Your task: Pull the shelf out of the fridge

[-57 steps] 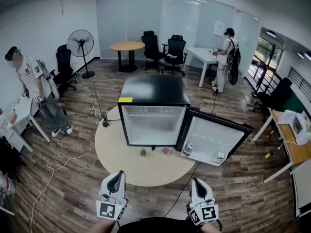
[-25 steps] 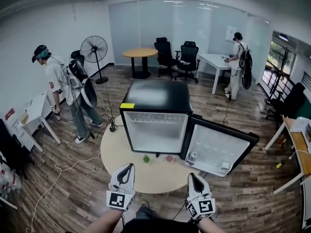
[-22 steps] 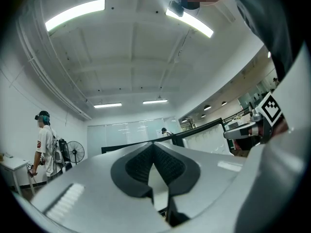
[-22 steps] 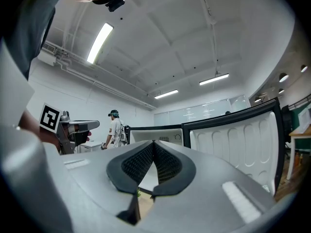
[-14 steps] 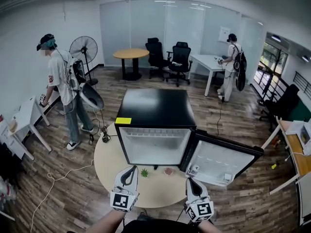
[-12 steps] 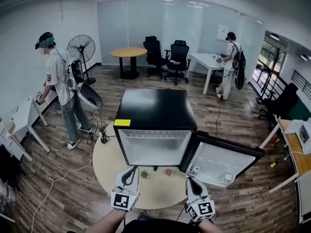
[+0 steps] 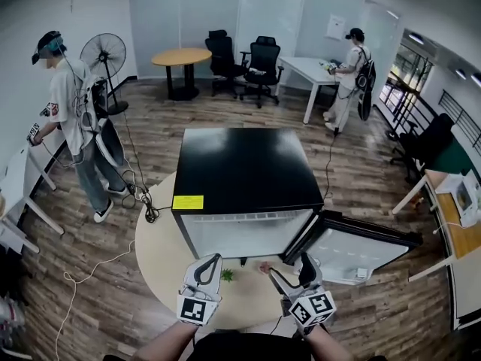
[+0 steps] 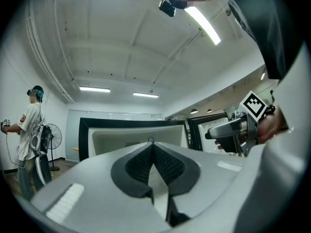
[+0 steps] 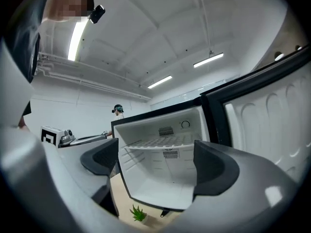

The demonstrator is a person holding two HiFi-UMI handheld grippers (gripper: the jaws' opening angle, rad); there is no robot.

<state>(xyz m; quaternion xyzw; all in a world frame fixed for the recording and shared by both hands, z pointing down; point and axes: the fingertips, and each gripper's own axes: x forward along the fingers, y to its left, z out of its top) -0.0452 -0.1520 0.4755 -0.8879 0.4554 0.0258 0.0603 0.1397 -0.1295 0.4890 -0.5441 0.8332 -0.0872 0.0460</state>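
An office room with a wood-plank floor and glass partition walls holds a round beige desk [image 7: 159, 256]. A black cube-shaped mini fridge [image 7: 244, 168] stands on the far part of it. The fridge's open front faces the near edge of the desk, and a yellow rectangular sticker [image 7: 188, 201] sits on the front left corner of its top. The black fridge door with a white moulded lining [image 7: 361, 250] is swung wide open to the right, past the desk's right edge.

The white wire shelf [image 9: 160, 142] sits in place inside the white cabinet. It lies level in the upper part, just below the round dial on the back wall.

A small green spiky plant [image 7: 226, 275] stands on the desk between the fridge front and the near edge. A small pink thing [image 7: 264, 267] lies just to its right; what it is cannot be told.

Both claws hang over the near edge of the desk, pointing at the fridge and apart from it. The left claw [image 7: 211, 260] has its 2 dark pads pressed together with nothing between them. The right claw [image 7: 291, 269] is opening, its jaws spread wide. Only the fridge interior shows through the gap, and the pads touch nothing.

A person in a white shirt [image 7: 69, 115] stands at the left by a pedestal fan [image 7: 103, 55]. Another person [image 7: 349, 74] stands at a white table far back.
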